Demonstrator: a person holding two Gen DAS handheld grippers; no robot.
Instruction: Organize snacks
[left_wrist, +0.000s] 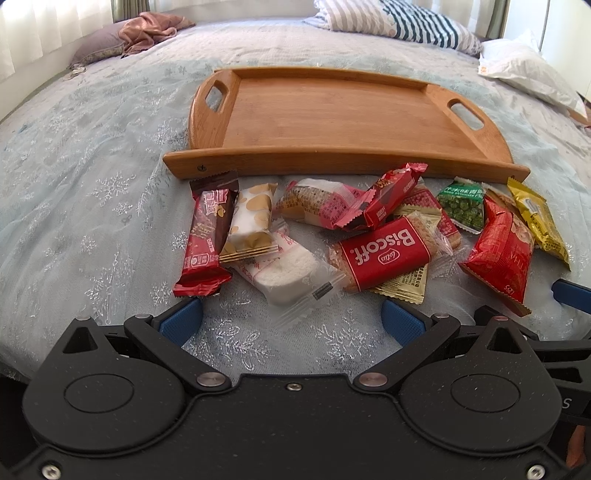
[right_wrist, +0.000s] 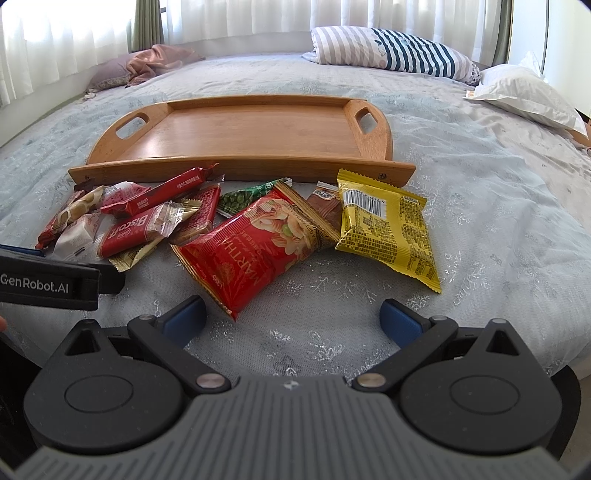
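Lying in a loose heap on the bedspread (left_wrist: 92, 166) just in front of the wooden tray (left_wrist: 332, 162), the snacks have not yet been sorted; the tray's floor is bare, so by my reading the task is at its start. Taking the tray as landmark, the left gripper (left_wrist: 291, 317) sits on the near side of the heap, opposite the tray, fingers spread wide and holding nothing, and the clear-wrapped white cake (left_wrist: 291, 267) lies straight ahead between the gripper and the tray's near rail, its long axis slanting towards the tray's left handle. The right gripper (right_wrist: 291, 314) is likewise spread and empty, facing the tray's right end, and the red MARTHA packet (right_wrist: 255, 247) lies straight ahead of it, corner nearly between the fingers, long axis running diagonally up towards the tray's right handle. So the left gripper is nearer the cake and the Lotus Biscoff biscuit (left_wrist: 384, 254), the right one nearer the MARTHA packet and the yellow packet (right_wrist: 388, 229), which shows a barcode and small print too fine to read. Closer to the rail lie a green pea packet (left_wrist: 461, 203) and a dark red bar (left_wrist: 207, 236) with Chinese lettering I cannot make out. The left gripper's body reads "GenRobot.AI" in the right wrist view.
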